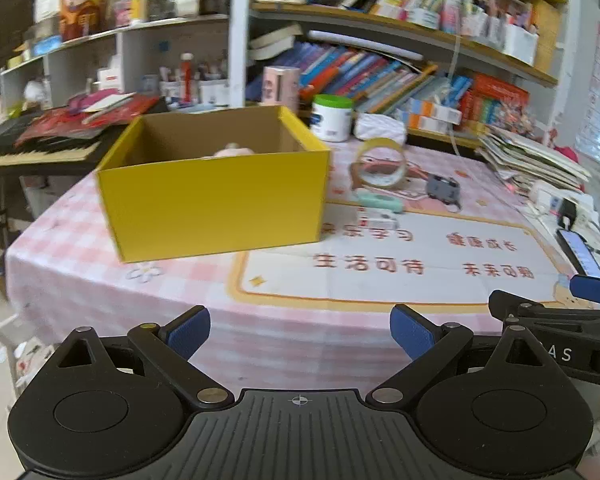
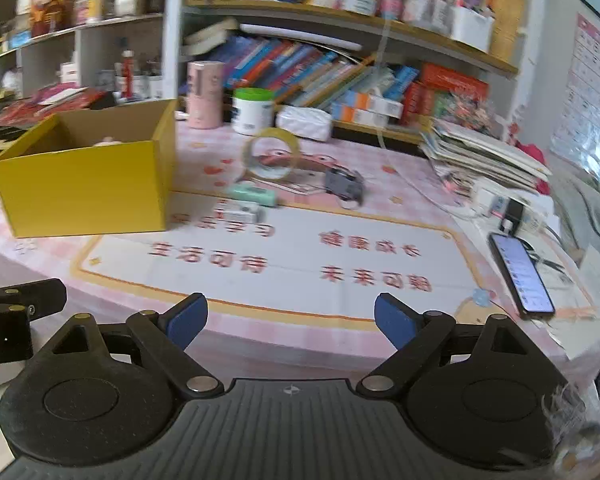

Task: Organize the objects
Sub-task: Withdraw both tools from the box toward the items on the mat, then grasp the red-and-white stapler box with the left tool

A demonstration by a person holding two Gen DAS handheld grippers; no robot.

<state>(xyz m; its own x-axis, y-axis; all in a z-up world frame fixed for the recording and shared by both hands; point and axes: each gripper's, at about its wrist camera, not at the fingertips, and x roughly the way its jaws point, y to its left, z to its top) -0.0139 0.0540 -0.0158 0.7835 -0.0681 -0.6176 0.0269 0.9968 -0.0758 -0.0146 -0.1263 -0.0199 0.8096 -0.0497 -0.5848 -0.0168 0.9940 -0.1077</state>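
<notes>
Left wrist view: red Chinese print on the pink checked tablecloth (image 1: 80, 264), blurred; open yellow cardboard box (image 1: 216, 208) well ahead of the left gripper (image 1: 300, 334), spread wide, empty, tilted downward. Right wrist view: clear tape roll (image 2: 271, 156) and mint-green case (image 2: 252, 194) far beyond the right gripper (image 2: 291, 322), likewise wide and empty.

Left claw (image 1: 300, 332) and right claw (image 2: 291, 320) gape, empty
</notes>
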